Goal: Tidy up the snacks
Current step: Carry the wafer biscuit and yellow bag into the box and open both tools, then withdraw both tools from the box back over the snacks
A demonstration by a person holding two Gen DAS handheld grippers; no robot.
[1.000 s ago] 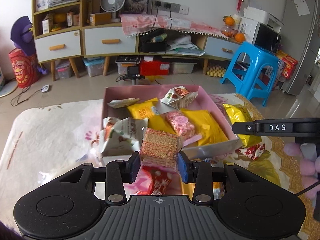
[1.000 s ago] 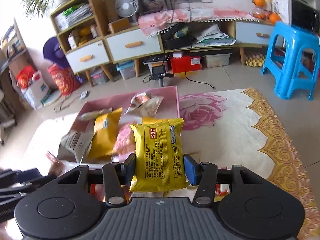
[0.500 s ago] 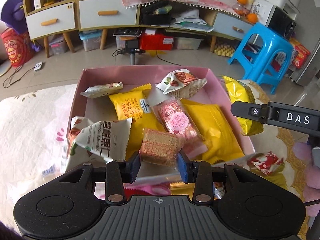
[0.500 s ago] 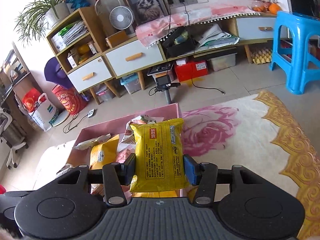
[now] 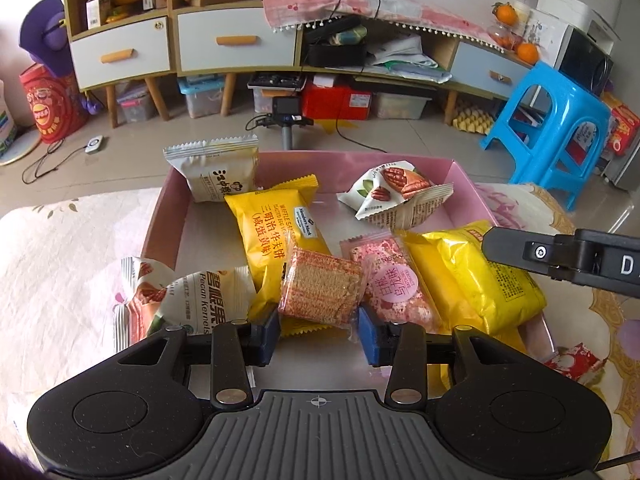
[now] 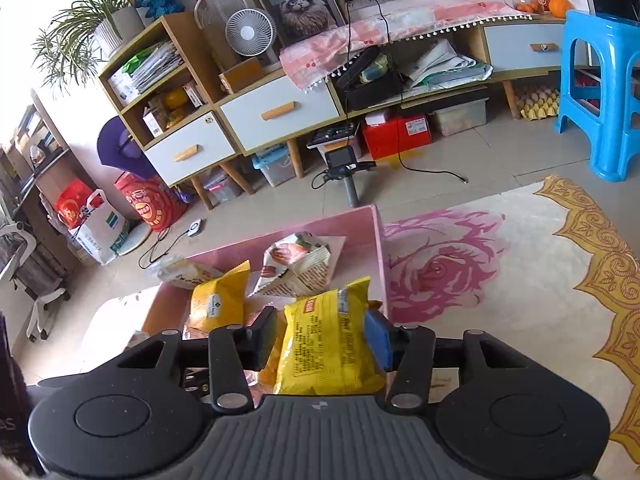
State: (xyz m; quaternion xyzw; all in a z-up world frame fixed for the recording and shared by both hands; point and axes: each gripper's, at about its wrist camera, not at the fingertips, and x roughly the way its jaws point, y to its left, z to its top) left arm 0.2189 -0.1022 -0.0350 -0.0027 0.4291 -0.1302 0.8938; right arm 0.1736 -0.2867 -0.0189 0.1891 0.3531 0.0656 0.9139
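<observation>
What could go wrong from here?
1. The left tool has just been opening its jaws; the cracker pack between them rests tilted on other packets and may slide.
2. The right tool holds the yellow packet near the right wall of the pink box; it may land on the rim.

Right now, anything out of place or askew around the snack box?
Yes. A pecan kernels packet hangs over the pink box's near left wall, half outside. A small red-wrapped snack lies on the floral cloth beyond the box's right corner. Packets inside are piled crookedly.
</observation>
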